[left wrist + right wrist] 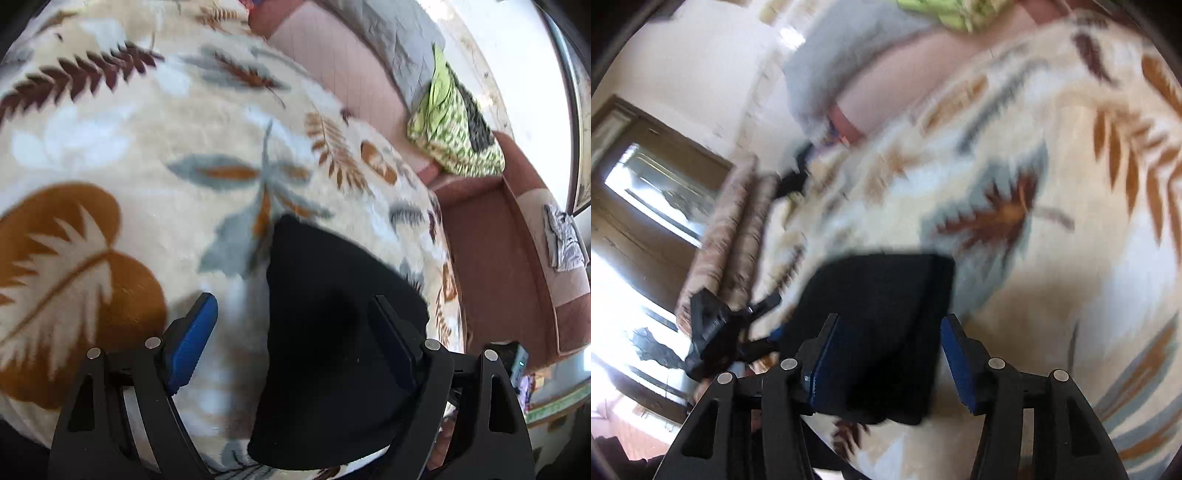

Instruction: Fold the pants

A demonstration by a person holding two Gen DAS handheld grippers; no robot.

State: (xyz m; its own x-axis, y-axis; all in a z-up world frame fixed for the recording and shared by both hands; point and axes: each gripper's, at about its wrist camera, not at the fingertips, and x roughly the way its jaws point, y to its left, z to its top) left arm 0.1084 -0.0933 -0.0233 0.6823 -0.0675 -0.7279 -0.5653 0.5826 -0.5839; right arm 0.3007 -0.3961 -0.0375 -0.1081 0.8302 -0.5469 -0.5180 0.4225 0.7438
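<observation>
The black pants (332,332) lie folded into a compact block on a cream blanket (147,147) with leaf prints. My left gripper (291,306) is open just above the pants, its blue-padded fingers spread to either side of the block's left part. In the right wrist view the same black pants (886,332) lie between the spread fingers of my right gripper (890,325), which is open and holds nothing. The left gripper shows there as a black shape (716,328) at the left edge of the pants.
A brown sofa (498,258) wraps around the blanket's far side. A green patterned cloth (454,129) and a grey cushion (399,48) lie on it, with a grey garment (565,236) on its arm. A framed window or door (657,177) stands left.
</observation>
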